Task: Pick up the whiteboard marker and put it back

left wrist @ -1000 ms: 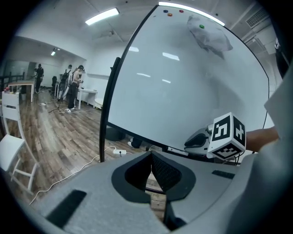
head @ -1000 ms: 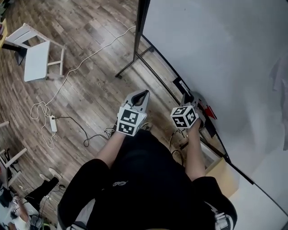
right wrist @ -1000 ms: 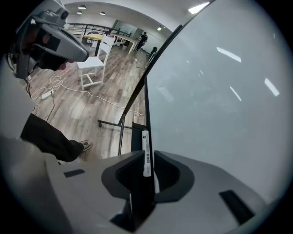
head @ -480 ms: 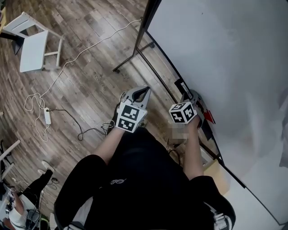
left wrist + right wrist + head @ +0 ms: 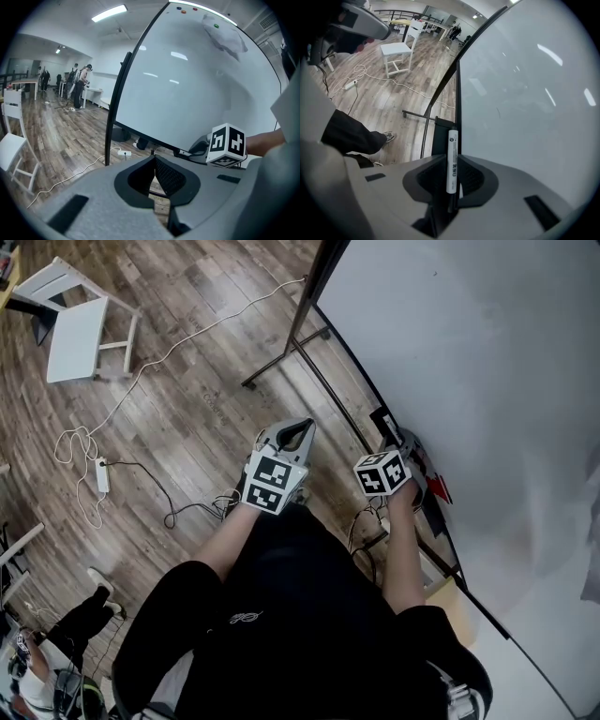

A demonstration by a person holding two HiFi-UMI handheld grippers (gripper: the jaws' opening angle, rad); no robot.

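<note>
A white whiteboard marker (image 5: 452, 159) with a dark tip end is clamped in my right gripper (image 5: 452, 165). It points forward along the jaws at the black tray ledge (image 5: 441, 136) under the whiteboard (image 5: 525, 93). In the head view the right gripper (image 5: 404, 441) hovers right at the ledge (image 5: 433, 517), next to a red item (image 5: 438, 487) lying on it. My left gripper (image 5: 299, 428) hangs over the floor to the left of the board. Its jaws are shut with nothing between them in the left gripper view (image 5: 154, 160).
The whiteboard's metal stand legs (image 5: 302, 351) reach out over the wooden floor. A white chair (image 5: 75, 329) stands far left, with a cable and power strip (image 5: 101, 476) on the floor. A cardboard box (image 5: 452, 601) sits below the board. People stand far off (image 5: 79, 79).
The right gripper with the marker has sunk slightly toward the tray ledge. The left gripper has stayed where it was, still shut.
</note>
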